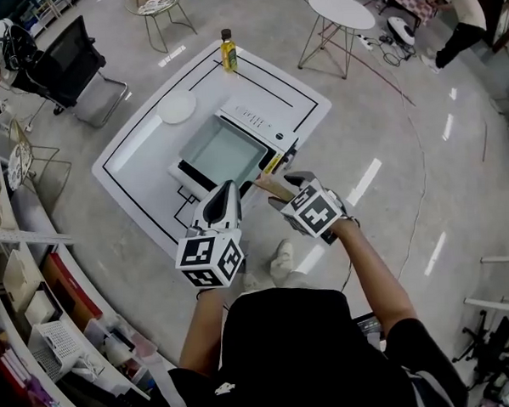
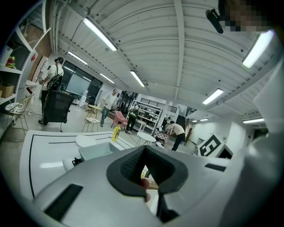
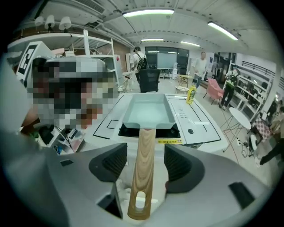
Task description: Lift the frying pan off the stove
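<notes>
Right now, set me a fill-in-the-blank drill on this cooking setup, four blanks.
1. The frying pan rests on the ___.
2. Its handle is made of ___.
3. The right gripper has its jaws ___, one on each side of the handle, not pressing it.
4. The bottle at the far end of the table is ___ in colour.

Missing words: stove; wood; open; yellow.

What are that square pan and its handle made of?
Handle: looks like wood, pale tan and matte, with grain lines running along it. Pan: probably coated metal, though the look leaves it open; its pale grey-green walls are smooth, even in colour and softly glossy.
</notes>
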A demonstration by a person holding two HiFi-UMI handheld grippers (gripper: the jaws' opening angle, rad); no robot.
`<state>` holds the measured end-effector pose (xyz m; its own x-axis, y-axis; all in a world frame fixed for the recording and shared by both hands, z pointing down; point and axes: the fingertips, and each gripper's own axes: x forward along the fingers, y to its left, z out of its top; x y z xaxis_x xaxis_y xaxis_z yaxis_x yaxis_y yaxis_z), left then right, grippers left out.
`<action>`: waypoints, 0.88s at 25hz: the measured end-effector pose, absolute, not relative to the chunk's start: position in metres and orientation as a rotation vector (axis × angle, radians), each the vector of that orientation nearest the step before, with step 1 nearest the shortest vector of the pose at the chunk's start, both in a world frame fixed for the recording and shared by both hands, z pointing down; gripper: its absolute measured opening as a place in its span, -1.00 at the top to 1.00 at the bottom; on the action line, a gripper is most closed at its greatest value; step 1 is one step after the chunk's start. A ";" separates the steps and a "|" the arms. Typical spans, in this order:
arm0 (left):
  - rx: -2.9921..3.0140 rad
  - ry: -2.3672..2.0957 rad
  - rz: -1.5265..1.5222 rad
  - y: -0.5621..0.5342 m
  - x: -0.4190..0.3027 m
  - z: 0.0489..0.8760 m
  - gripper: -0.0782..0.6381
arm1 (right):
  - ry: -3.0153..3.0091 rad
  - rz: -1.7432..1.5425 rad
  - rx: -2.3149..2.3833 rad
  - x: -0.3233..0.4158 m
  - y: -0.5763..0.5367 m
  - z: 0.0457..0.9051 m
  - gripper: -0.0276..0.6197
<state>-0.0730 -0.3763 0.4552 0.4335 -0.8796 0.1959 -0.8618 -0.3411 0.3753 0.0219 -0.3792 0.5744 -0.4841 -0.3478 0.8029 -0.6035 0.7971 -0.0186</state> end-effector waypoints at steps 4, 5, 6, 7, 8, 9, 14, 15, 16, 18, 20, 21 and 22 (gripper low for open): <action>2.237 -1.501 -0.053 -0.375 -0.078 0.462 0.75 | -2.065 0.397 0.671 0.018 -0.380 0.590 0.17; 2.228 -1.508 -0.053 -0.374 -0.080 0.464 0.75 | -2.050 0.403 0.667 0.018 -0.381 0.593 0.16; 2.219 -1.516 -0.053 -0.374 -0.082 0.465 0.75 | -2.035 0.409 0.662 0.017 -0.381 0.597 0.16; 2.211 -1.523 -0.052 -0.374 -0.084 0.466 0.75 | -2.021 0.418 0.654 0.016 -0.382 0.600 0.16; 2.203 -1.531 -0.052 -0.374 -0.087 0.467 0.75 | -2.009 0.428 0.645 0.015 -0.382 0.604 0.16; 2.196 -1.538 -0.051 -0.373 -0.089 0.468 0.75 | -1.997 0.434 0.637 0.014 -0.381 0.607 0.16; 2.168 -1.567 -0.053 -0.372 -0.097 0.471 0.75 | -1.944 0.447 0.613 0.016 -0.381 0.624 0.17; 2.164 -1.570 -0.053 -0.372 -0.098 0.472 0.75 | -1.936 0.450 0.608 0.016 -0.381 0.627 0.17; 2.160 -1.573 -0.053 -0.372 -0.099 0.472 0.75 | -1.923 0.456 0.605 0.016 -0.381 0.630 0.17; 2.154 -1.575 -0.051 -0.371 -0.101 0.475 0.75 | -1.896 0.476 0.600 0.017 -0.379 0.636 0.17; 2.147 -1.579 -0.050 -0.370 -0.104 0.477 0.75 | -1.879 0.498 0.592 0.018 -0.376 0.640 0.17; 2.143 -1.581 -0.050 -0.370 -0.105 0.478 0.75 | -1.872 0.505 0.590 0.018 -0.375 0.642 0.17; 2.140 -1.582 -0.051 -0.370 -0.106 0.479 0.75 | -1.866 0.508 0.589 0.018 -0.375 0.643 0.17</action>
<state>-0.1056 -0.3699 0.4788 0.3326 -0.9106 0.2454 -0.8929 -0.2204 0.3926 0.0181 -0.3745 0.6427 -0.3142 -0.1600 0.9358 -0.6120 0.7877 -0.0708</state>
